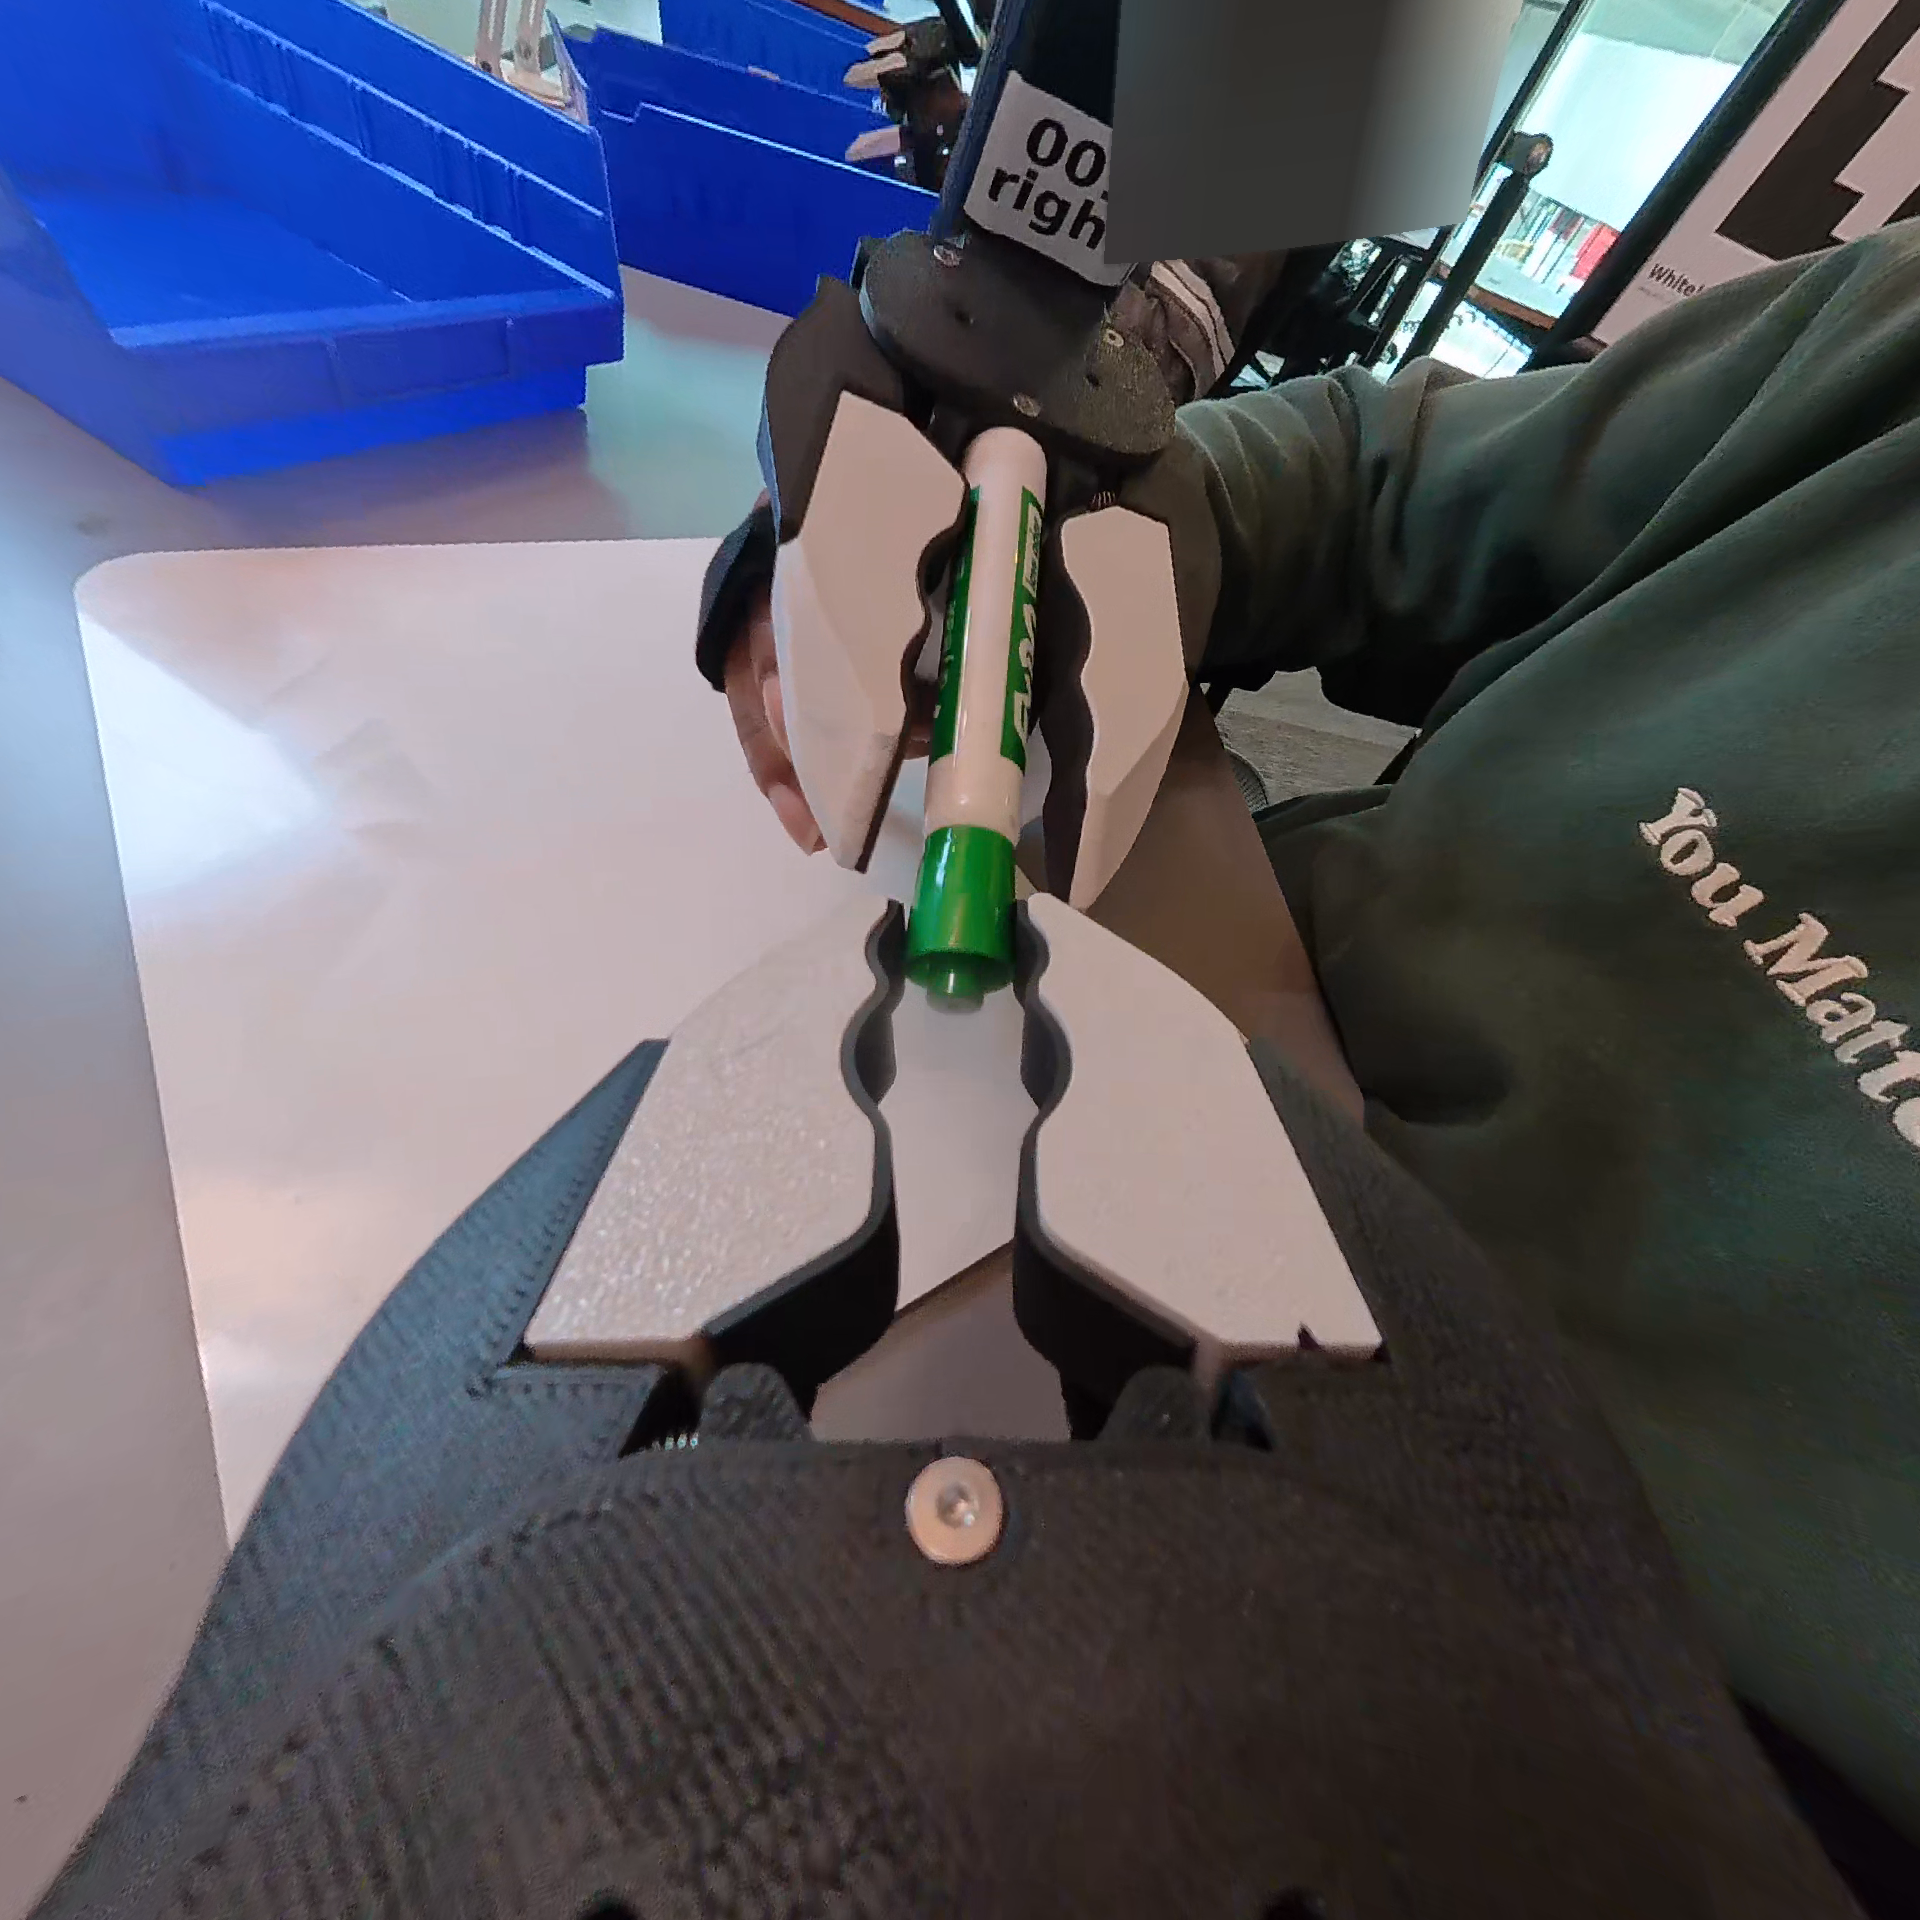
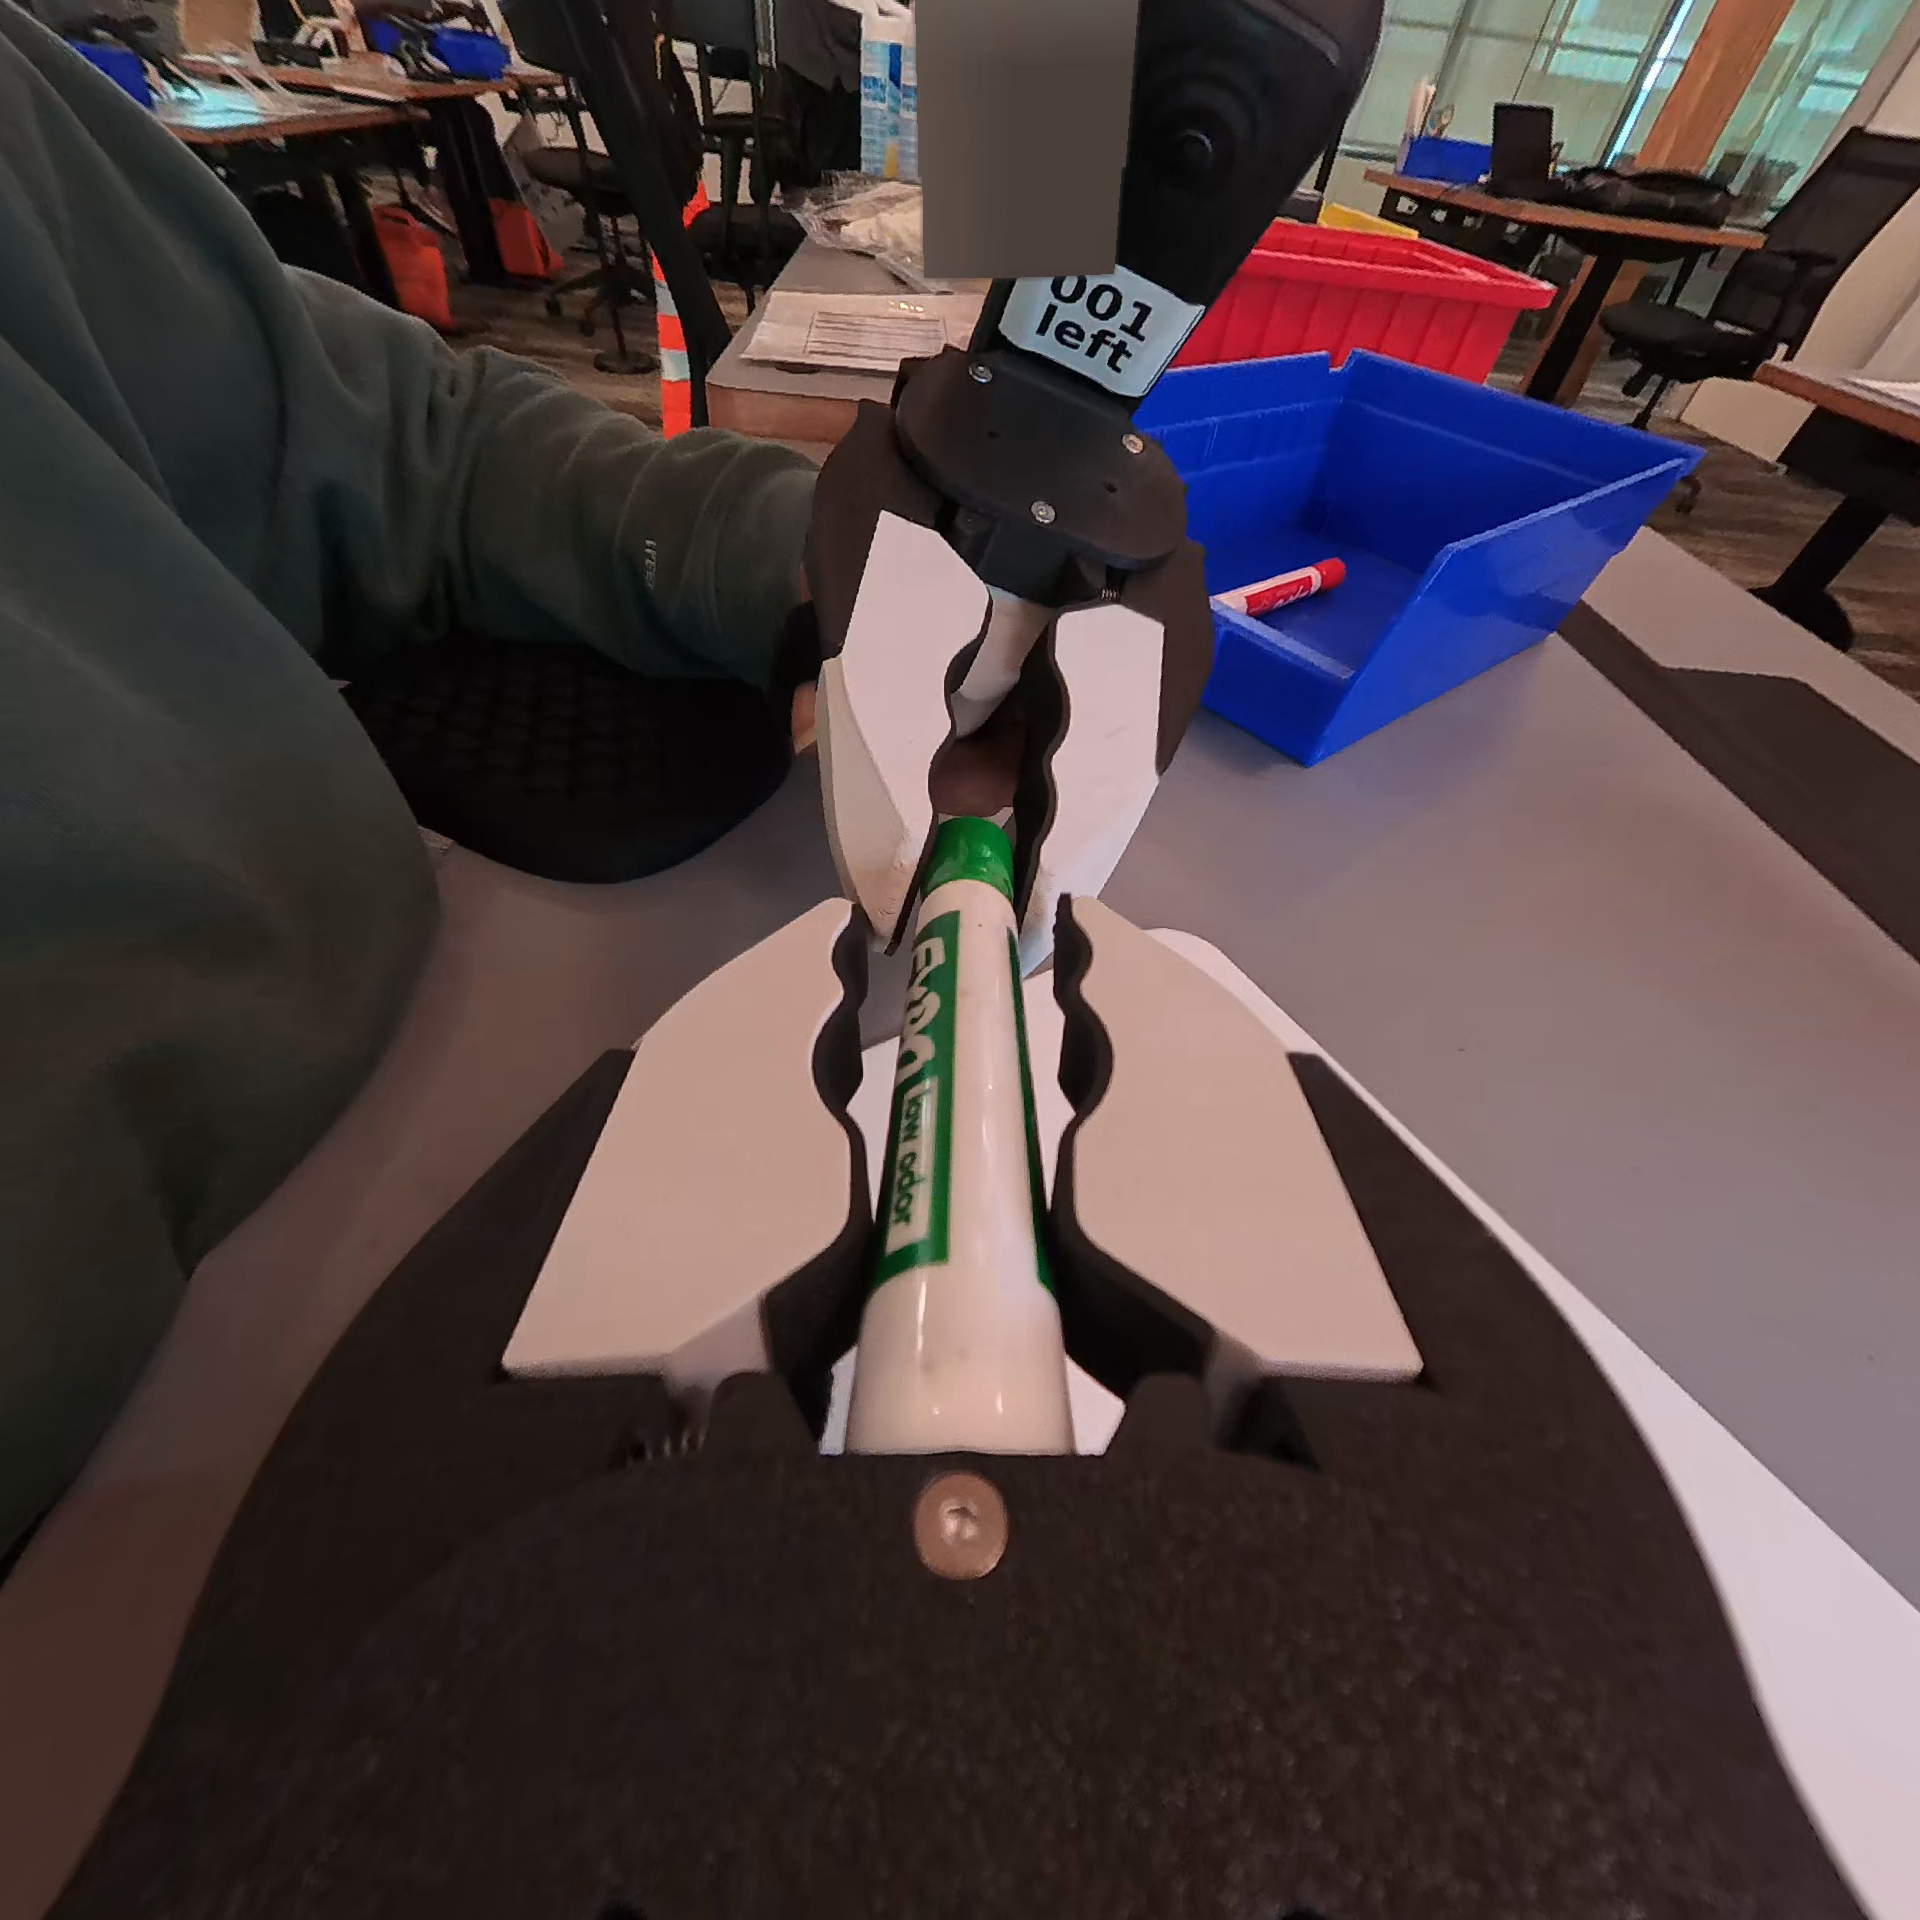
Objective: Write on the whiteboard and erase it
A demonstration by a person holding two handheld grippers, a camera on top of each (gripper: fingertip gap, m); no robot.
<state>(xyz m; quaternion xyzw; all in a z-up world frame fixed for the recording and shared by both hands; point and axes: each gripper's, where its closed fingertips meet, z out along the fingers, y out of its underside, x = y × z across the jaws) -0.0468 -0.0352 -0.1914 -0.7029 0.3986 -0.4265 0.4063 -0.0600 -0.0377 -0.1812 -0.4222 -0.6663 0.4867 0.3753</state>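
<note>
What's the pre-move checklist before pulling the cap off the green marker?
1. Left gripper on the green cap: ok, both pads sit against its sides.
2. Right gripper on the marker barrel: cannot tell; the barrel lies between the fingers, but gaps show beside it at the tips.
3. Cap seated: ok, no seam gap and no nib showing.
4. Grippers aligned: ok, they face each other along the marker's axis.
5. Whiteboard beneath: ok, the visible part is unmarked.
6. Pull paths: ok, the blue bin with a red marker stands off to the side.
</note>
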